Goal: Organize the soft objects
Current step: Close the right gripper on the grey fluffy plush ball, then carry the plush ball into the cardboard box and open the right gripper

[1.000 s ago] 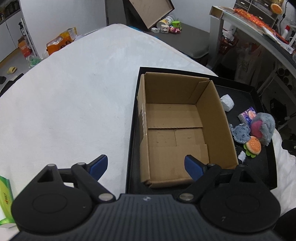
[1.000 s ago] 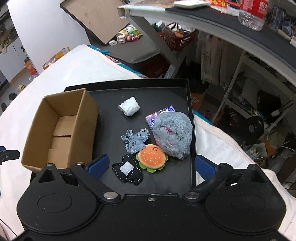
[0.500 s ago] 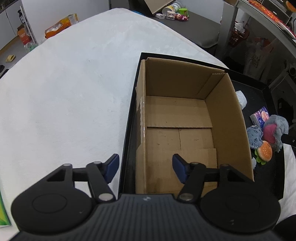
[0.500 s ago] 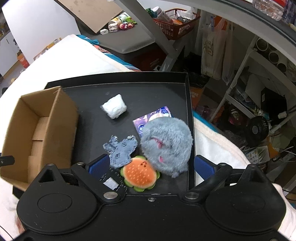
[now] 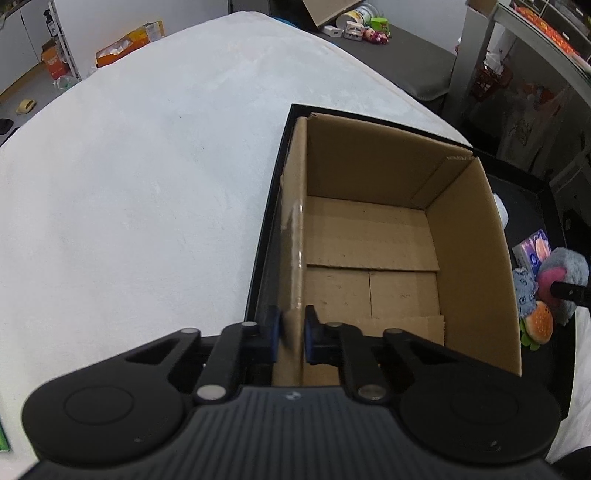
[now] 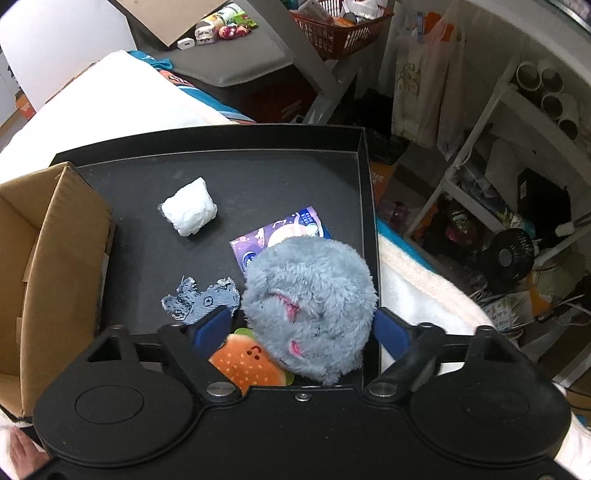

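An open, empty cardboard box (image 5: 369, 258) stands at the left end of a black tray (image 6: 221, 173). My left gripper (image 5: 291, 338) is shut on the box's left wall near its front corner. Beside the box lie a grey fluffy plush (image 6: 310, 295), a burger plush (image 6: 247, 365), a denim patch toy (image 6: 203, 301), a white wad (image 6: 190, 210) and a purple tissue packet (image 6: 291, 229). My right gripper (image 6: 301, 328) straddles the grey plush with its jaws closing. The plush sits between the pads, and a gap shows at the left pad.
The tray rests on a white padded surface (image 5: 147, 184) that stretches far to the left. Beyond the tray's right rim are white shelving, a small black fan (image 6: 506, 254) and a red basket (image 6: 340, 29) under a grey bench.
My left gripper came down onto the box's left wall and its jaws closed on it. My right gripper sank over the grey plush and its jaws narrowed around it.
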A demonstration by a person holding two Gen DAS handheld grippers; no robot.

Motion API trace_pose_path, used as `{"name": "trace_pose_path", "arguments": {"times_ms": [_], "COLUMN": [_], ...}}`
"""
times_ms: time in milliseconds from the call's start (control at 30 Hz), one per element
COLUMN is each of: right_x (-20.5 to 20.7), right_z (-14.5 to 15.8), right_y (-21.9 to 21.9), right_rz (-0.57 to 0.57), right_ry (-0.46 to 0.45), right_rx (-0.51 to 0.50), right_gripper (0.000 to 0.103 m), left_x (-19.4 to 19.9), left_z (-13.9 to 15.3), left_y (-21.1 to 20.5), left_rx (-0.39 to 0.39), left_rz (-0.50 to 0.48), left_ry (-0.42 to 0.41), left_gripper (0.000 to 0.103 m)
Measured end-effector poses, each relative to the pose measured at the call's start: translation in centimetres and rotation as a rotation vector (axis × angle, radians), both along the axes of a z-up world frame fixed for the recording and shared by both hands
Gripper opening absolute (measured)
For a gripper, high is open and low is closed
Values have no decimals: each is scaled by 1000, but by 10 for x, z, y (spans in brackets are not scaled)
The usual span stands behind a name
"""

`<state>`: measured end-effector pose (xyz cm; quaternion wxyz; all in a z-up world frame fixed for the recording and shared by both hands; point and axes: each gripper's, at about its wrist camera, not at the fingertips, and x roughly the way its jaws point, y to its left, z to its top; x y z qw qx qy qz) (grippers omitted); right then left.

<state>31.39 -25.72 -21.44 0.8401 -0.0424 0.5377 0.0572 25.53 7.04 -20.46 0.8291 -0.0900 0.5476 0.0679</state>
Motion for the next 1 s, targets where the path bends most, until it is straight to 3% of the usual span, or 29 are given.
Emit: {"name": "trace_pose_path", "arguments": {"times_ms": [133,233,600,1000], "right_x": [1,-1,-12,-28], "right_z": [-1,2,35,77], "right_y": [-1,-2,10,58], "right_rz": [-1,4,34,129], "right_ry": [-6,-6,-49,-122], "right_rx": [-7,0,32,59], "right_gripper": [61,56,54,54], "left_x": [0,-1,-6,-10], "left_z": [0,-1,-1,-2], "left_y": [4,5,5,9], "left_rx": [-8,-12,-29,-75], "left_rz": [-4,-4,-44,-37], "left_ry": [-18,-29,-51,-35], "left_gripper": [11,11,12,14]}}
